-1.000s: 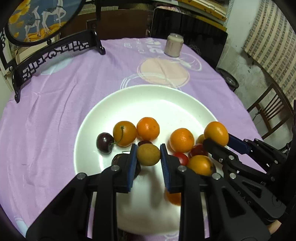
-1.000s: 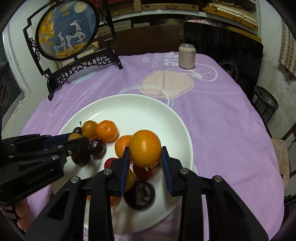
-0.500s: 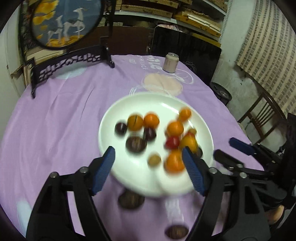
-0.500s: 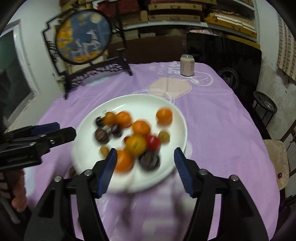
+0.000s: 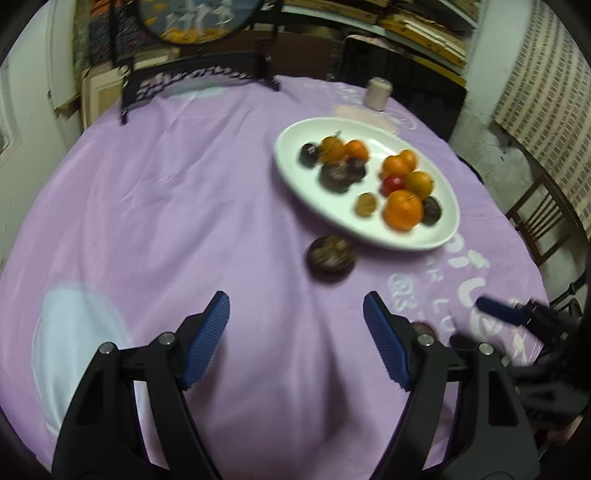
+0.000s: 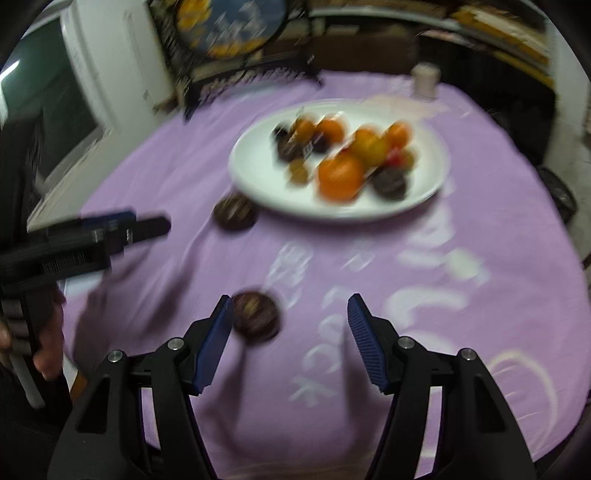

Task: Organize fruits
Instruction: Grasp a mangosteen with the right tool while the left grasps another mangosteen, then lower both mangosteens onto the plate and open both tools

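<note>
A white plate on the purple cloth holds several oranges, dark round fruits, a red one and a small brown one. The biggest orange lies at the plate's near side. One dark fruit sits on the cloth just off the plate's near edge. Another dark fruit lies nearer, beside my right gripper's left finger. My left gripper is open and empty, back from the plate. My right gripper is open and empty. Both views are blurred.
A beige can stands beyond the plate. A black carved stand with a round painted panel sits at the table's far side. A wooden chair is to the right, off the table.
Both grippers have let go of their fruit, opened wide and pulled back from the plate toward the table's near edge. The brown fruit and the orange now lie on the plate.
</note>
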`<state>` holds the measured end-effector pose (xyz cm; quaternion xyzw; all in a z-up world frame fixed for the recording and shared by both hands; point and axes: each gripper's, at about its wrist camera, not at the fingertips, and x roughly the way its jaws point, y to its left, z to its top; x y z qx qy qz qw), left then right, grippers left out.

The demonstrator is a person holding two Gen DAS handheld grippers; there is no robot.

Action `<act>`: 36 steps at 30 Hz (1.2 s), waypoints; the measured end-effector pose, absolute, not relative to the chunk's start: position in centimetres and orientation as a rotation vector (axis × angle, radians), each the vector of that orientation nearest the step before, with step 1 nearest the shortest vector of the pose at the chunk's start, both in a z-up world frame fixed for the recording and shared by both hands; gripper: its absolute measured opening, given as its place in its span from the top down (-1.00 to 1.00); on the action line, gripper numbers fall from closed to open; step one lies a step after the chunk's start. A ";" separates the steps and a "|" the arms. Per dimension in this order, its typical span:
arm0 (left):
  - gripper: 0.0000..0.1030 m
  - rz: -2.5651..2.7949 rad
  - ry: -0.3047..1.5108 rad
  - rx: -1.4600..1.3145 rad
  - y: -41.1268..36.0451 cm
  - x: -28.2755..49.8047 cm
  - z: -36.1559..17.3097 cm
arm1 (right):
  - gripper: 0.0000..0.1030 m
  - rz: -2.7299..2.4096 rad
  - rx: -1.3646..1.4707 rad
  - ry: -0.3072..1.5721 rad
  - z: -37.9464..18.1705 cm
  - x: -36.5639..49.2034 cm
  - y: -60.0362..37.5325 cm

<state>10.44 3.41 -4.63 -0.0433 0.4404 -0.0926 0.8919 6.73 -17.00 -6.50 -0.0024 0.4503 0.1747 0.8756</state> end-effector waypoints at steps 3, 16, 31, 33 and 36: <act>-0.49 -0.173 0.918 -0.107 4.6 10.0 -4.8 | -0.25 0.368 -0.035 0.967 -7.8 6.9 -15.5; -0.49 -0.232 0.933 -0.037 1.0 11.7 -5.3 | 0.25 0.291 -0.033 0.895 -7.4 6.9 -17.2; -0.39 -0.194 0.971 0.114 -4.0 17.3 -9.1 | 0.25 0.251 0.111 0.888 -7.2 6.8 -22.8; -0.04 -0.183 0.953 0.110 -3.9 17.2 -9.0 | 0.25 0.257 0.116 0.898 -7.5 6.8 -22.6; 0.11 -0.189 0.952 0.071 -3.1 17.0 -8.7 | 0.25 0.263 0.113 0.898 -7.4 6.7 -22.4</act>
